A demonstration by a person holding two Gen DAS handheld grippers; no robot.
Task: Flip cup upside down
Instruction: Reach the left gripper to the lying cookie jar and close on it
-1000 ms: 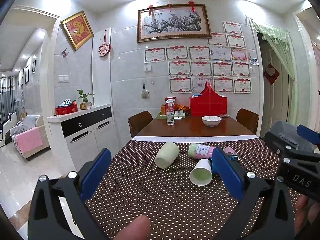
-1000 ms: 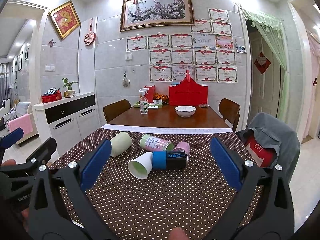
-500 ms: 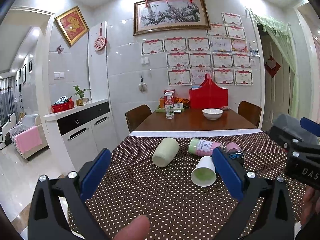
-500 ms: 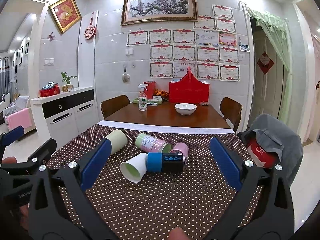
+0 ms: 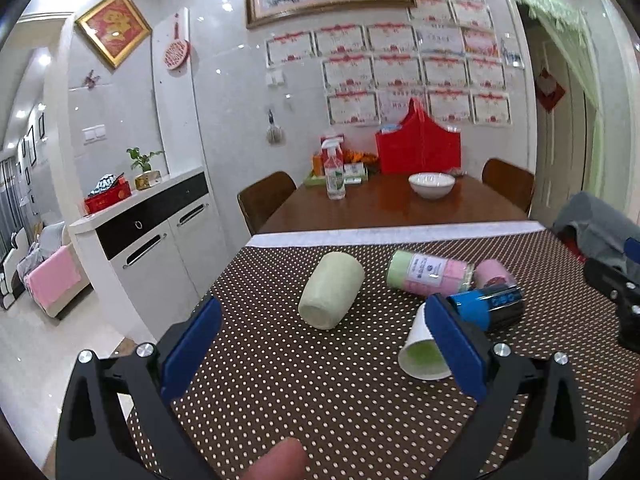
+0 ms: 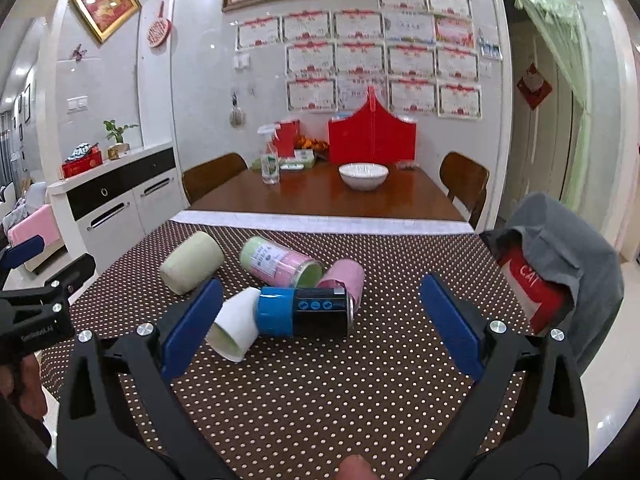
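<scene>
A: Where is the paper cup (image 6: 234, 330) lying?

B: On its side on the dotted tablecloth (image 6: 320, 392), its open mouth turned toward the cameras. In the right wrist view it sits just past the tip of the left blue pad of the right gripper (image 6: 320, 320), whose jaws are spread wide with nothing between them.

A: And from the other side?

B: In the left wrist view the paper cup (image 5: 420, 350) shows a pale green inside, and the right pad of the left gripper (image 5: 320, 340) partly covers it. That gripper is also wide apart and empty.

A: What touches the cup?

B: Its narrow base meets the blue end of a black can (image 6: 308, 312), a smooth glossy cylinder also lying flat. Behind that lie a pink cup (image 6: 344, 280) and a clear jar (image 6: 280, 264) with pink and green contents and a label.

A: Anything else?

B: A matte pale green cup (image 6: 192, 262), thick-walled and rounded, lies on its side to the left, apart from the cluster. The cloth is brown with small white dots
</scene>
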